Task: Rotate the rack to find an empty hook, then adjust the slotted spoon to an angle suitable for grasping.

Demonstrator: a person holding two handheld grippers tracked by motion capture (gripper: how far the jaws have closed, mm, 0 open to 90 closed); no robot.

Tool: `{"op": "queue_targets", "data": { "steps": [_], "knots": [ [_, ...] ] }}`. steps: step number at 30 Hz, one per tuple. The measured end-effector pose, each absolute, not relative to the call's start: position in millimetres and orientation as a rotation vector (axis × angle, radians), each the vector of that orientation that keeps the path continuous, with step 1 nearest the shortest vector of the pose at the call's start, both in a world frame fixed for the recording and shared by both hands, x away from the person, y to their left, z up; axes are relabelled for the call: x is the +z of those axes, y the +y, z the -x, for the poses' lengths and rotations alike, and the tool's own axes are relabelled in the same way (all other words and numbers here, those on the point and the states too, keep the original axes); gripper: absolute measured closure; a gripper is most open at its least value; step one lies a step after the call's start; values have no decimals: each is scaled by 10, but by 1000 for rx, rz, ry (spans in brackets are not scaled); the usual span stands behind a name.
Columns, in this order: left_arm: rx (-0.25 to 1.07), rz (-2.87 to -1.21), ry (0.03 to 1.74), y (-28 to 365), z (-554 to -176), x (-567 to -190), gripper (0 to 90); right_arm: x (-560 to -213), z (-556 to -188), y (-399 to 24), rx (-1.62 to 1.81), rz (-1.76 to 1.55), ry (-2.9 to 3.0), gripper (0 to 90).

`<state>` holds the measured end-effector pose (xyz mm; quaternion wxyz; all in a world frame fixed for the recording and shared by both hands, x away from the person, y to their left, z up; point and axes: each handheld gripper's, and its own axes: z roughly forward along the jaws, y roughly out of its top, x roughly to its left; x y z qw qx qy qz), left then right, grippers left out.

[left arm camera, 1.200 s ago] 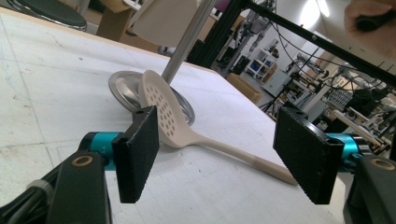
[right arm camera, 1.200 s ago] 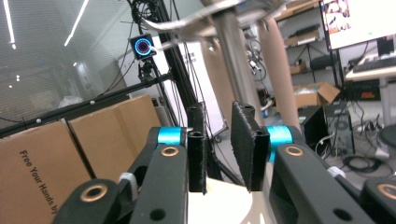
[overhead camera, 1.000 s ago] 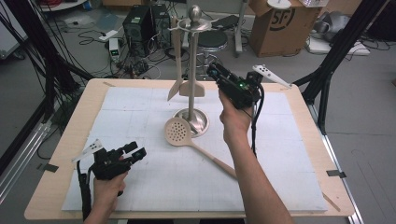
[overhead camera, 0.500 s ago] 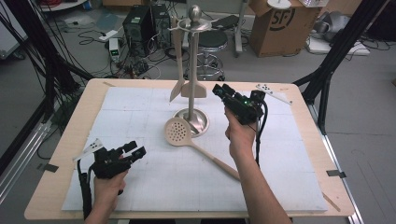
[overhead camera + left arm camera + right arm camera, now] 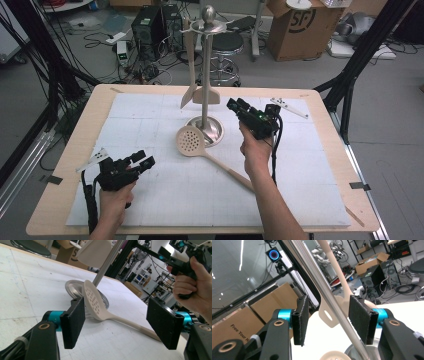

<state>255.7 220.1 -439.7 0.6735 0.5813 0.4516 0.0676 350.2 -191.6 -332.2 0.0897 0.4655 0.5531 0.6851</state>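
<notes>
Right gripper (image 5: 239,106) is up beside the metal rack (image 5: 206,75), at about 3 o'clock from its pole, jaws apart with nothing pressed. In the right gripper view the pole runs diagonally through the gap between the pads (image 5: 360,319), touching neither as far as I can tell. Jaws have just been opening a bit. Two wooden spatulas (image 5: 199,92) hang on the rack's far side.

Slotted wooden spoon (image 5: 191,140) lies flat, head leaning on the rack's base at 7 o'clock, handle running out to 4 o'clock under the right forearm.

Left gripper (image 5: 142,160) sits near the table's near-left corner, jaws apart, empty, pointed at the spoon head. Open mat between it and the spoon; table edge (image 5: 75,150) close behind at 9 o'clock.

Versus a second ago: right gripper has dropped lower and sits level with the pole's lower half. Left gripper and spoon unchanged.

White gridded mat on a light wood table. Around it: cables, boxes, a stool, black frame legs.
</notes>
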Motion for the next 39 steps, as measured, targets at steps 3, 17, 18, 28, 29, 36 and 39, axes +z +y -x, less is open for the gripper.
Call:
{"op": "queue_targets", "data": {
  "steps": [3,17,18,28,29,36,39],
  "knots": [
    [152,-1308,1015,2200,-2557,-4393,319,-3390,-3499,-1894,2020,-1409,1657,517],
    [150,-1314,1009,2187,-2559,-4395,320,-3785,-3546,-1788,1901,-1560,1745,790],
    [151,-1314,1009,2183,-2560,-4396,320,-3808,-3556,-1784,1891,-1577,1753,818],
    [139,-1321,995,2143,-2562,-4401,320,-3971,-3632,-1695,1884,-1669,1826,897],
    [139,-1322,995,2145,-2560,-4399,320,-3987,-3641,-1692,1902,-1683,1828,897],
    [140,-1326,991,2142,-2555,-4399,320,-4113,-3709,-1632,1848,-1769,1939,899],
    [143,-1328,990,2139,-2553,-4399,318,-4165,-3735,-1601,1816,-1789,1994,900]
  ]
}}
